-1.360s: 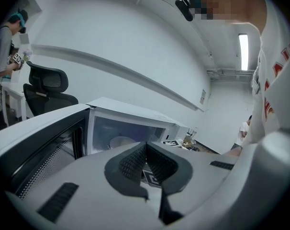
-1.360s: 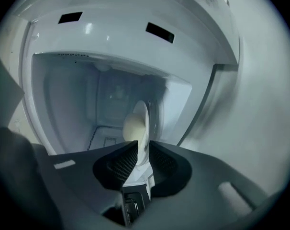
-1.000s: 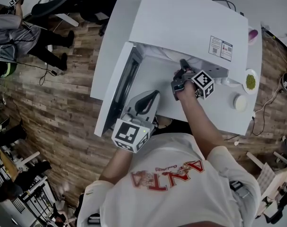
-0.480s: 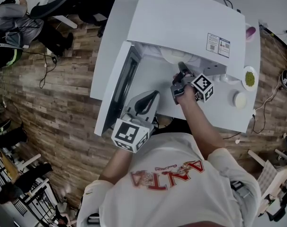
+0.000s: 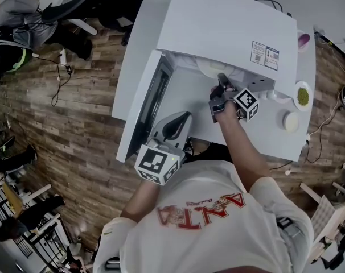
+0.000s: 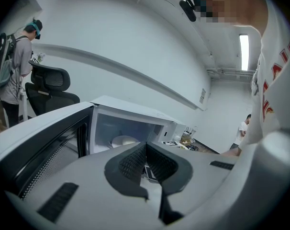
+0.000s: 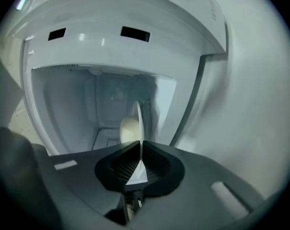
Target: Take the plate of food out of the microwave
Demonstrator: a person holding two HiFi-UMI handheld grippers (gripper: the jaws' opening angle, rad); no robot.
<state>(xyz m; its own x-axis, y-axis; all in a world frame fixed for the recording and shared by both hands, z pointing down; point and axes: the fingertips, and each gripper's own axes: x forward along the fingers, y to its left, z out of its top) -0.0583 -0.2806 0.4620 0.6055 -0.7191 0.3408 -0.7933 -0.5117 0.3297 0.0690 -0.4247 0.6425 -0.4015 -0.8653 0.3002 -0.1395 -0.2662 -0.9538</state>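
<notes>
Microwave (image 5: 218, 27) and tabletop (image 5: 263, 135) are both white, and the microwave's door (image 5: 144, 104) is swung wide open on its left side, as the head view shows it. The plate (image 5: 209, 67) lies at the mouth of the microwave, its pale curve showing just under the front edge of the microwave's top.

The right gripper (image 5: 222, 87) reaches into the front of the microwave and is clamped on the plate's near rim. In the right gripper view the plate (image 7: 138, 123) appears edge-on as a thin white line that runs from between the dark ribbed pads into the microwave's cavity, with the pads pressed on it from both sides. A pale rounded piece of food (image 7: 128, 128) sits on the plate, just inside the microwave's opening.

The left gripper (image 5: 175, 124) hangs in front of the microwave, beside the lower end of the open door and apart from the plate. In its own view the jaws meet at their tips with nothing between them, and the microwave's lit cavity with the plate (image 6: 123, 140) lies beyond them.

To the right of the microwave, on the tabletop, stand a small dish of something green (image 5: 302, 95) and a round white dish (image 5: 291, 121). A label (image 5: 265, 54) is stuck to the microwave's top near its right front corner. Left of the microwave's door the wooden floor (image 5: 76, 124) shows.
</notes>
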